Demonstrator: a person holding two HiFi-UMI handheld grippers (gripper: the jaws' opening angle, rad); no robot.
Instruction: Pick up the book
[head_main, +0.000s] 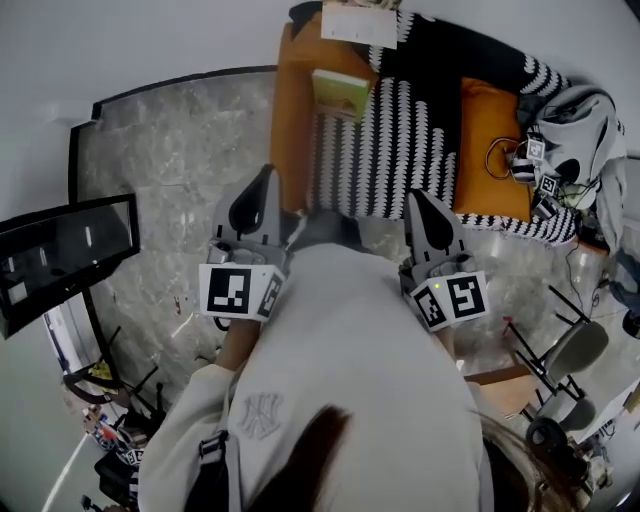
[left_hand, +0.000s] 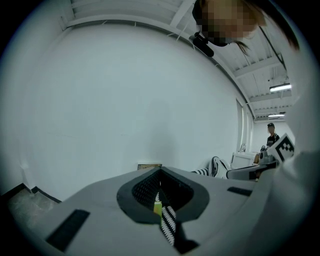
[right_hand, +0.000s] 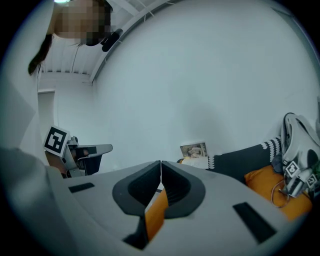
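the book (head_main: 342, 92) lies on the striped blanket (head_main: 400, 140) near its left edge, beside the orange sofa (head_main: 292, 120) side, well ahead of both grippers. a pale print (head_main: 360, 22) sits farther back and is not the target.

the left gripper (head_main: 266, 182) and the right gripper (head_main: 418, 205) are held side by side above the floor, short of the sofa. both have their jaws clenched tip to tip with nothing caught between them; each gripper's own view shows only a thin slit at the tips.

the step in hand is the approach. to do it well, i judge one gripper should part its jaws before reaching the blanket, not over the book. the left one looks better lined up with the book. it should come in low, slide one jaw under the near edge, and close on cover and pages together. soft blanket folds could snag, so keep the jaws clear of the cloth.
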